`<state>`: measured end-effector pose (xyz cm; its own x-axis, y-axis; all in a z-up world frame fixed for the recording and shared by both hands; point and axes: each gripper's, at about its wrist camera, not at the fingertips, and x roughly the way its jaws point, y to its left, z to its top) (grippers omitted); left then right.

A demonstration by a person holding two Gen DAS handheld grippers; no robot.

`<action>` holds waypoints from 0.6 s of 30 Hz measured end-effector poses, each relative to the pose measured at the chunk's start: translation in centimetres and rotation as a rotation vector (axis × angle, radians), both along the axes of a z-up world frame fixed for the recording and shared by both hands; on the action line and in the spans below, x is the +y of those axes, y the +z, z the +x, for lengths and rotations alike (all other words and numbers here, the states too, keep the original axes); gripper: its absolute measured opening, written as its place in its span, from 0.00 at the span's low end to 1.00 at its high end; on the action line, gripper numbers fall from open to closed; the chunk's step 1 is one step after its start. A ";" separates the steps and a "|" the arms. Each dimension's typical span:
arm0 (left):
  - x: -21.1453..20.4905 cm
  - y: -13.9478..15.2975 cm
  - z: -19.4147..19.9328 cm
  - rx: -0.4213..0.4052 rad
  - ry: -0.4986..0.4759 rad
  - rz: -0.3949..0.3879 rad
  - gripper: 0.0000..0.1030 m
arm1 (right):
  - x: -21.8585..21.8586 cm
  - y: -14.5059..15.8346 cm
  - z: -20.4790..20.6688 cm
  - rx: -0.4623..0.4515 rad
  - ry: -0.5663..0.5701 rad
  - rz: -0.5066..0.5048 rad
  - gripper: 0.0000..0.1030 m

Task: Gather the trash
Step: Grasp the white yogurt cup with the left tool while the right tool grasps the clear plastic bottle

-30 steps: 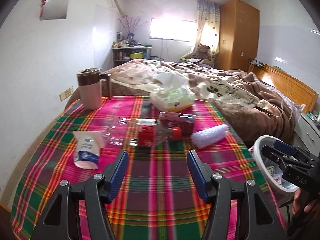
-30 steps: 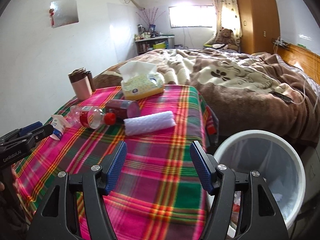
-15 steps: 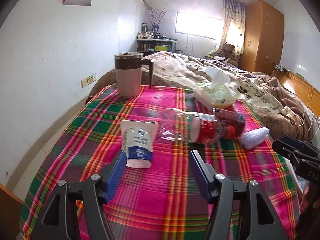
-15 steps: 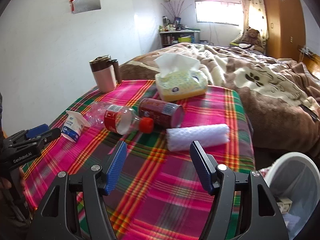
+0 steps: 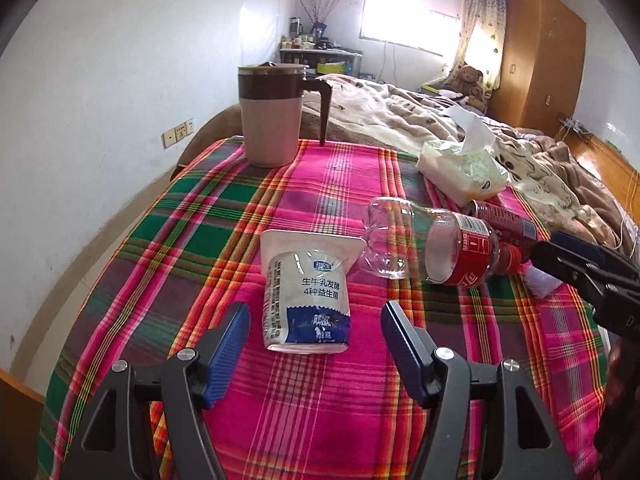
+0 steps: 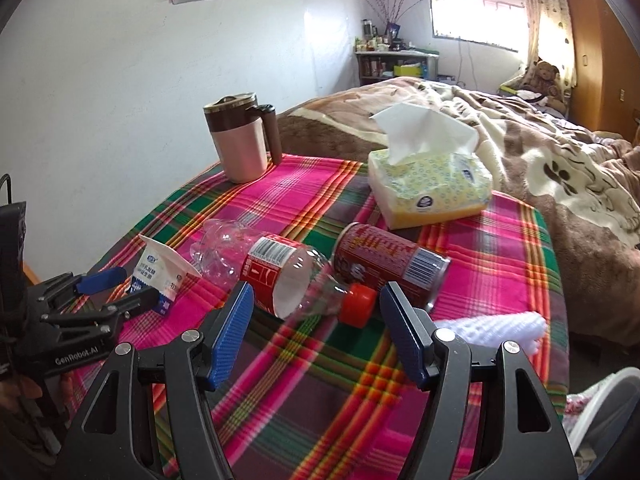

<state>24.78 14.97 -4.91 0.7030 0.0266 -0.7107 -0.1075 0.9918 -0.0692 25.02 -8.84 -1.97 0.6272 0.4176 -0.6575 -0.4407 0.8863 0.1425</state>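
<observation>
The left gripper (image 5: pixel 314 322), jaws wide and empty, frames the yogurt pouch (image 5: pixel 305 294) near the table's (image 5: pixel 192 216) left edge. Close low across its body (soft, so squeeze gently). The right gripper (image 6: pixel 316 300), equally wide and empty, lines up on the plastic bottle (image 6: pixel 280 270).

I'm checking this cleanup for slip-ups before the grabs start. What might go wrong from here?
The left hand-held gripper, open, straddles the soft yogurt pouch; closing may crush it and squeeze out leftovers. The right hand-held gripper, open, lines up on the plastic bottle lying on its side; it could roll or nudge the red can touching it.
</observation>
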 end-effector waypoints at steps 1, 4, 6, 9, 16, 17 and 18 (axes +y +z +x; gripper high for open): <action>0.1 -0.4 0.4 0.015 0.001 0.000 0.65 | 0.2 0.0 0.2 0.001 0.010 0.005 0.66; 0.7 -1.0 1.0 0.036 0.011 -0.012 0.65 | 1.3 0.0 1.2 -0.002 0.037 -0.002 0.67; 0.9 -1.1 1.2 0.028 0.019 -0.008 0.65 | 2.2 0.0 1.8 -0.006 0.047 -0.026 0.67; 1.4 -1.5 1.8 0.033 0.018 -0.015 0.65 | 3.5 -0.2 2.5 -0.012 0.083 -0.042 0.68; 3.1 -1.9 1.9 0.038 0.046 -0.071 0.54 | 5.8 -0.8 3.4 -0.004 0.209 -0.096 0.68; 3.4 -1.8 1.8 0.029 0.053 -0.068 0.54 | 6.0 -0.9 3.5 -0.001 0.222 -0.106 0.68; 3.6 -1.7 1.7 0.025 0.059 -0.065 0.54 | 6.1 -1.0 3.4 -0.001 0.236 -0.117 0.68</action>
